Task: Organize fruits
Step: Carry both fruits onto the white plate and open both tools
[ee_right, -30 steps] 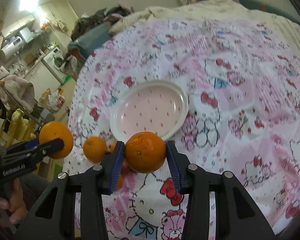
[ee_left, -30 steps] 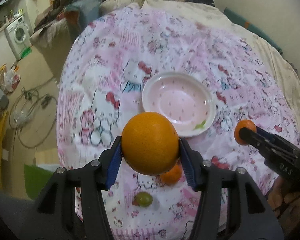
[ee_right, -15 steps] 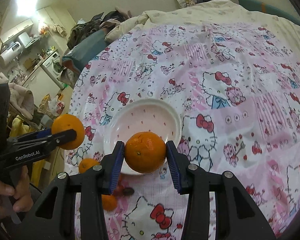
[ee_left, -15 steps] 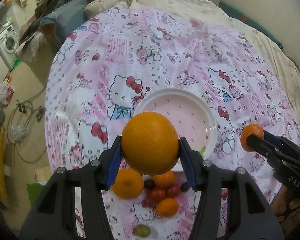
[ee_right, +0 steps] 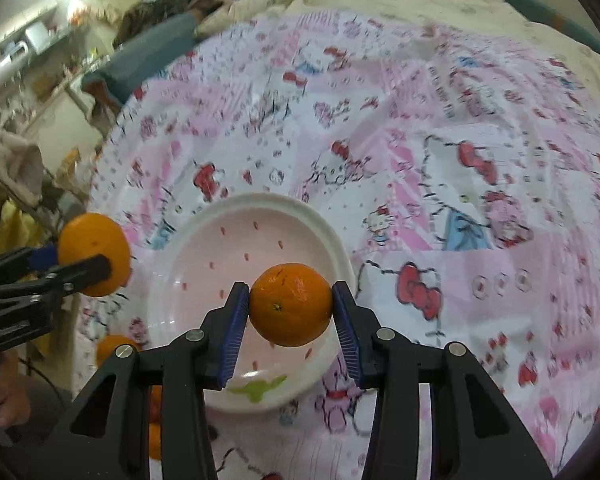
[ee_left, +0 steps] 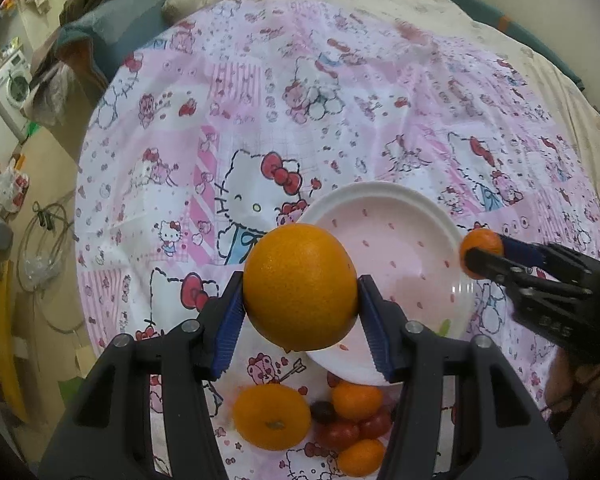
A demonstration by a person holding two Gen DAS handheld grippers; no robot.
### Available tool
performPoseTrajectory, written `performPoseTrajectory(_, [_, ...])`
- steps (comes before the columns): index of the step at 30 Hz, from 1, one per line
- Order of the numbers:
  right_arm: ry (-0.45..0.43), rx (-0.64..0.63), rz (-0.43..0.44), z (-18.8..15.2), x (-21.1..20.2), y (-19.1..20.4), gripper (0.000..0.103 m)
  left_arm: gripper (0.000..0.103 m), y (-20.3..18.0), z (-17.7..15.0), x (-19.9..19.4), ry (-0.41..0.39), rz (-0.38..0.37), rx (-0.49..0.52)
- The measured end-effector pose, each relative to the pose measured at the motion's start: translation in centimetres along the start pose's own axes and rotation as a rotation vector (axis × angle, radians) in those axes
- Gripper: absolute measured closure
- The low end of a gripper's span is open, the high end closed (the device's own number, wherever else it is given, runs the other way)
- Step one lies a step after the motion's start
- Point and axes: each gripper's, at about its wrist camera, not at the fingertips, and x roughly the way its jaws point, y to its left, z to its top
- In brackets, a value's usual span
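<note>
The left hand-held gripper (ee_left: pixel 300 312) is clamped on a big orange (ee_left: pixel 300 286), its blue pads pressing both flanks. The right hand-held gripper (ee_right: pixel 290 312) is clamped the same way on a smaller orange (ee_right: pixel 291 305).

Both fruits hang above the bed (ee_left: pixel 380 80), over or close to the pink bowl (ee_right: pixel 236 208). In the right wrist view the smaller orange sits squarely over the bowl's inside, so the drop lies straight below and a little ahead of that gripper. In the left wrist view the big orange hangs over the bowl's near-left rim, with the bowl's middle ahead and to the right. The right hand looks the nearer to a clean release. An orange is round, so it has no long axis to line up.

Loose fruit remains on the sheet just short of the bowl: another orange (ee_left: pixel 272 416), two small ones and some cherry tomatoes (ee_left: pixel 342 432).

Writing: the right gripper's side shows pale letters that seem to read "DAS"; the left gripper's label is too blurred to read. The sheet carries Hello Kitty figures, with no legible words.
</note>
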Motion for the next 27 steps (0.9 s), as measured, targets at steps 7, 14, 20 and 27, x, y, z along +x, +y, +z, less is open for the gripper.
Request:
performPoseTrajectory(7, [0.086, -0.081, 0.006, 1.0, 4.7, 1.2, 0.059, 0.052, 1.0, 0.6, 0.9, 0.007, 0.01, 0.02])
performPoseTrajectory(14, [0.126, -0.086, -0.003, 0.8, 7.1, 0.8, 0.057, 0.052, 1.3, 0.9, 1.6, 0.035, -0.002, 0.002])
performPoseTrajectory(20, [0.112, -0.037, 0.027, 0.8, 6.9, -0.1, 0.048, 0.052, 1.4, 1.0, 2.0, 0.025, 0.013, -0.009])
performPoseTrajectory(27, [0.032, 0.022, 0.052, 1.5, 4.1, -1.1, 0.036, 0.052, 0.8, 0.9, 3.1, 0.032, -0.024, -0.006])
